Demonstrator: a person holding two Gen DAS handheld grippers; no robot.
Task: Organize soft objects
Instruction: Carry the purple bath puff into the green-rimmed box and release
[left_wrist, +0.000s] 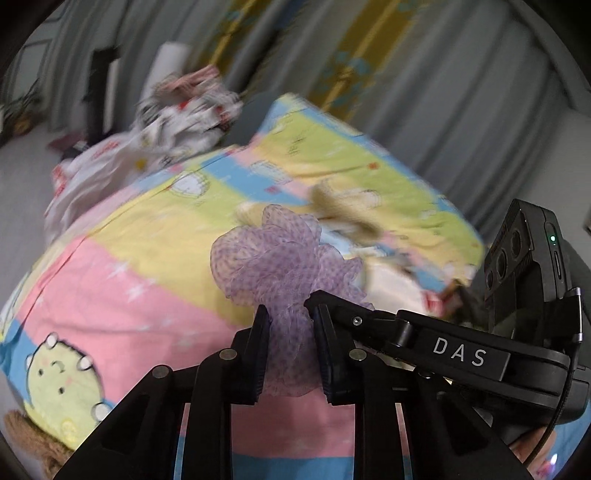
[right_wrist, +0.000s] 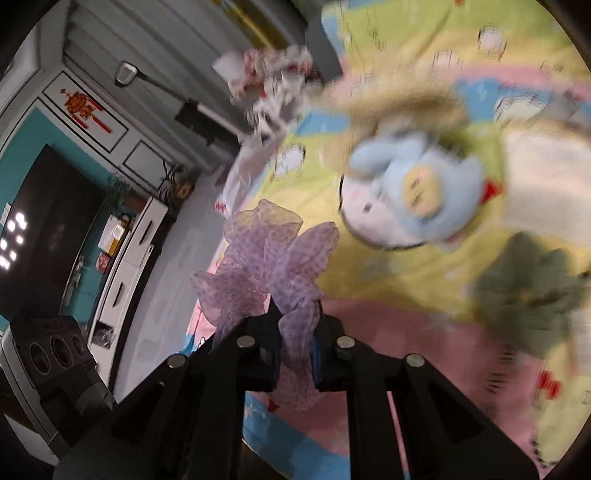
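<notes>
A sheer purple dotted cloth (left_wrist: 273, 254) hangs bunched above the bed. My left gripper (left_wrist: 291, 332) is shut on its lower folds, which are squeezed between both pads. In the left wrist view the right gripper (left_wrist: 317, 306) comes in from the right and its tip meets the same cloth. The right wrist view shows the right gripper (right_wrist: 295, 332) shut on the purple cloth (right_wrist: 273, 258), with fabric fanning out above the fingers and a tail hanging below. A blue plush toy (right_wrist: 417, 192) lies blurred on the bed beyond it.
The bed has a pink, yellow and blue cartoon sheet (left_wrist: 147, 229). On it lie a grey-green cloth (right_wrist: 524, 295), a beige fuzzy item (left_wrist: 343, 206) and a heap of white printed clothes (left_wrist: 177, 118). Grey curtains (left_wrist: 461, 92) hang behind. A white cabinet (right_wrist: 136, 251) stands beside the bed.
</notes>
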